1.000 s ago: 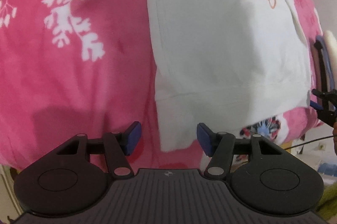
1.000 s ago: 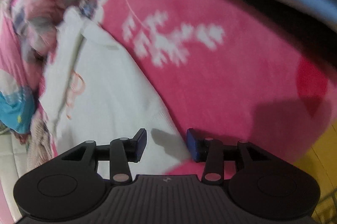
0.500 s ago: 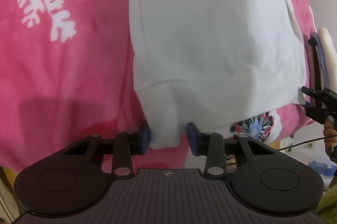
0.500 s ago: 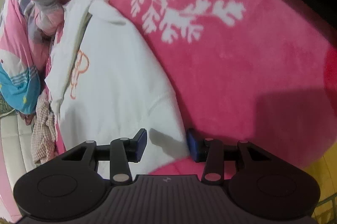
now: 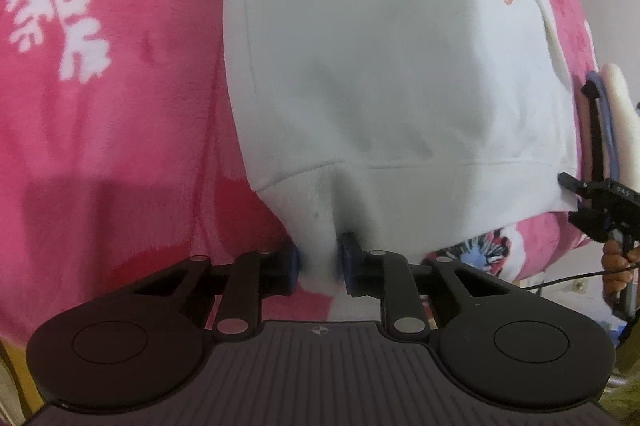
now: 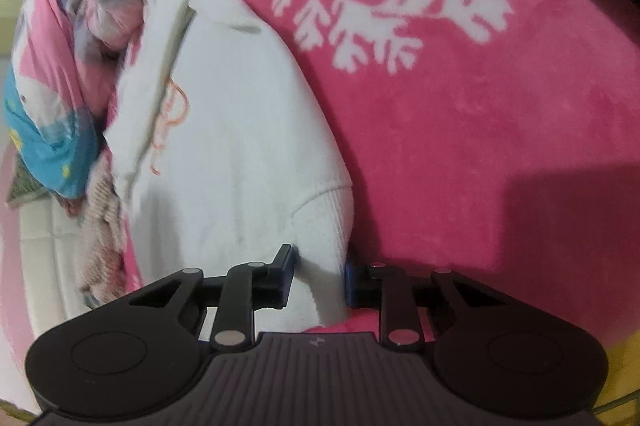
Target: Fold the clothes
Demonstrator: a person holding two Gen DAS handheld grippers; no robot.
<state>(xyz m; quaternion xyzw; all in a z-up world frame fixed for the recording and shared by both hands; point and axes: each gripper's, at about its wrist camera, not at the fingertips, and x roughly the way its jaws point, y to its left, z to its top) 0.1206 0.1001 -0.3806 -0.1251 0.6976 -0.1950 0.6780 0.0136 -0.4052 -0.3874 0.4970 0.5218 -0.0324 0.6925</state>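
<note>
Two corners of the white sweatshirt [image 5: 380, 73] are in my grip, one per hand. From my left wrist: my left gripper [image 5: 320, 262] has just been closing and now pinches the ribbed hem at the near-left corner, cloth bunched between the blue pads; the sweatshirt lies flat on the pink blanket [image 5: 112, 113]; at the far right edge my right gripper [image 5: 576, 197] meets the other hem corner. From my right wrist: my right gripper [image 6: 318, 278] has likewise been closing, its pads seemingly pressing the ribbed corner of the sweatshirt [image 6: 240, 129]; a rumpled quilt [image 6: 56, 73] lies bunched beyond, on the pink blanket [image 6: 500, 129].
</note>
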